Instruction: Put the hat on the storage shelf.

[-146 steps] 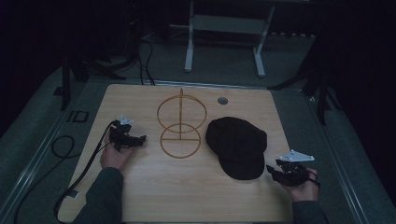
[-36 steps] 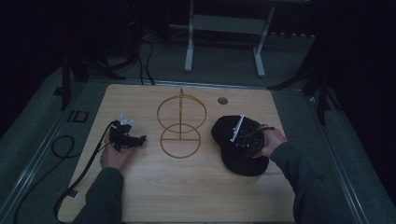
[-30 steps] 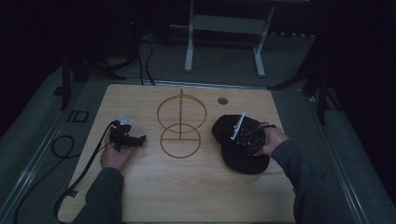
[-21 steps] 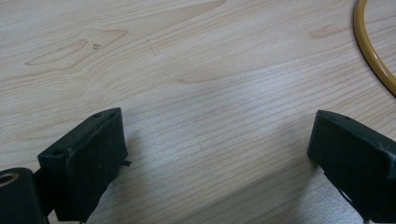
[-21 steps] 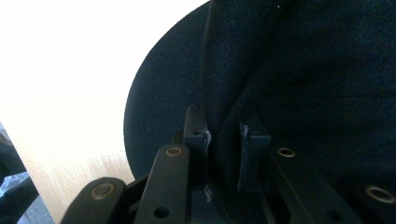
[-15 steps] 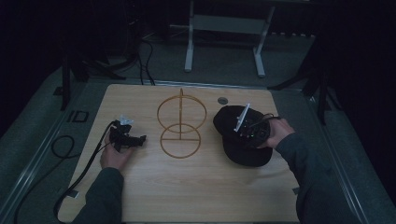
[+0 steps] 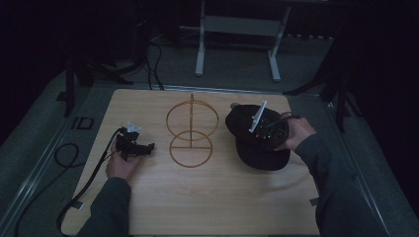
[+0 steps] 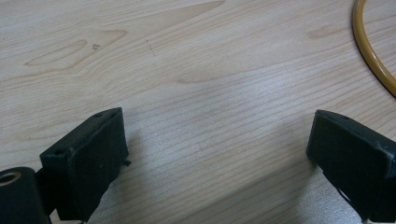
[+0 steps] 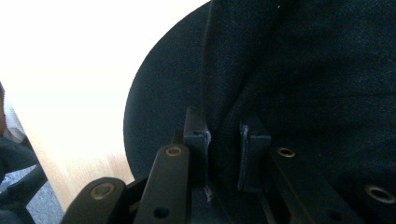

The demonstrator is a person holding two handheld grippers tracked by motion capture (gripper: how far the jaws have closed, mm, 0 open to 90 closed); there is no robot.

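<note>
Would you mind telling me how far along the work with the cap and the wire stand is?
Done: the right gripper has shut on the black cap. In hand: the cap, lying on the table. Left: probably moving it to the gold wire stand, which is bare; the left gripper rests open.

Black cap (image 7: 257, 140) beside gold stand (image 7: 191, 132)

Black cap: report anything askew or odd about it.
The black cap is bunched where the right gripper pinches a fold of its fabric between its fingers. No damage visible; the wire stand is upright.

Spread tongs (image 8: 224, 163) over wooden tabletop (image 8: 187, 70), yellow ring (image 8: 373, 56) beyond.
</note>
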